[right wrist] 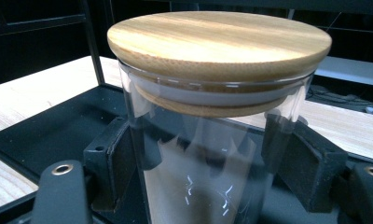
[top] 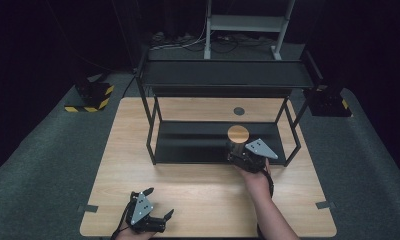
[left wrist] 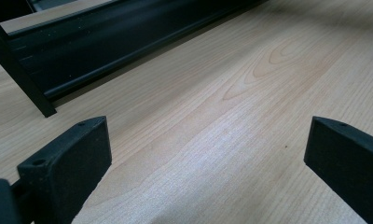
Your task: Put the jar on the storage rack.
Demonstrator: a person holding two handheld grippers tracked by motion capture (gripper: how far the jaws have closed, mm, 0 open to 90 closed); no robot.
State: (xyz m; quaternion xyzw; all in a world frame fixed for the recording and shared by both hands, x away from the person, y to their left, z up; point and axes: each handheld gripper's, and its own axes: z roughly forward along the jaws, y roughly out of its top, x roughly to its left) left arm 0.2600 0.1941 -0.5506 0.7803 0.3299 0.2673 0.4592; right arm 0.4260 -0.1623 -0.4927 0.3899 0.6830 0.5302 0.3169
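From the high view, one glass jar (top: pixel 237 142) with one bamboo lid (top: pixel 238 133) stands at the near right of the black shelf rack's (top: pixel 223 75) lower shelf, clamped by the right gripper (top: pixel 239 151). The left gripper (top: pixel 159 204) rests near-left on the wooden table (top: pixel 208 185).

In the left gripper view, its two jaws gape wide over bare wood, holding nothing.

In the right gripper view, two pads (right wrist: pixel 111 158) press the jar's sides below the lid.

One glass jar (right wrist: pixel 208 163) on show, capped by one wooden lid (right wrist: pixel 219 39). Two grippers in play: the left gripper (top: pixel 160 204) and the right gripper (top: pixel 236 150). One black shelf rack (top: pixel 223 75) with two levels, sitting on one wooden table (top: pixel 198 190). Two yellow-and-black striped blocks (top: pixel 90 97) on the floor, one either side. One round dark disc (top: pixel 239 111) on the tabletop
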